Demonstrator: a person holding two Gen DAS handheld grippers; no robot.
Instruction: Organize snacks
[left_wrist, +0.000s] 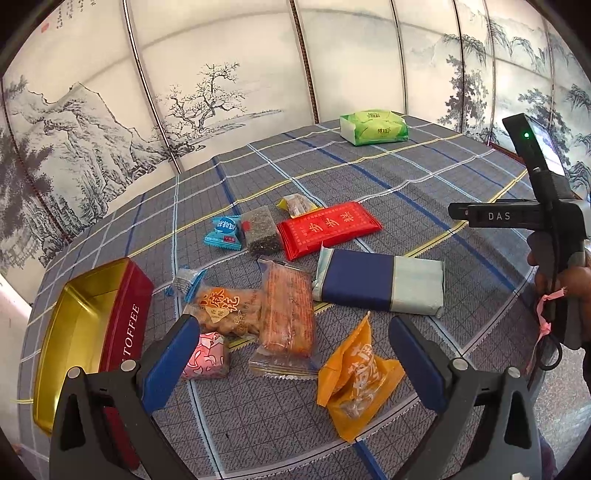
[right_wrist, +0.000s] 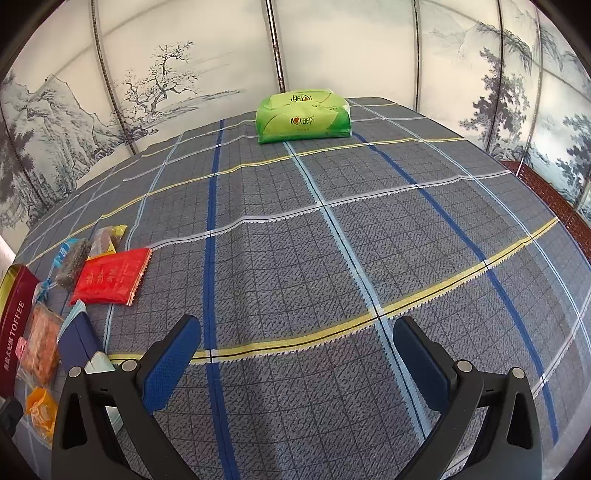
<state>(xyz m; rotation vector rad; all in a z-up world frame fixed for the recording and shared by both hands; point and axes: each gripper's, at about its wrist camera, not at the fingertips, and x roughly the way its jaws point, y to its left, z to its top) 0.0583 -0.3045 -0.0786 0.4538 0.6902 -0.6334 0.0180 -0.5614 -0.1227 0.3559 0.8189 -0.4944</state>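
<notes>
Left wrist view: your left gripper (left_wrist: 293, 345) hangs over the snack pile with its jaws spread wide, holding nothing. Between the blue pads (left_wrist: 173, 363) lie the orange pouch (left_wrist: 354, 384), the long clear-wrapped pastry (left_wrist: 286, 308) and the pink candy (left_wrist: 207, 356). The red toffee tin (left_wrist: 127, 314) sits open at the left, gold inside, touching no snack I can make out. Farther back, the navy-and-grey pack (left_wrist: 380, 282), the red packet (left_wrist: 328, 227) and small sweets rest on the plaid worktop (left_wrist: 424, 177). Your right gripper (right_wrist: 297, 349) is over bare cloth, jaws wide too, well apart from the pile. A green tissue pack (right_wrist: 303, 118) sits at the far edge.
</notes>
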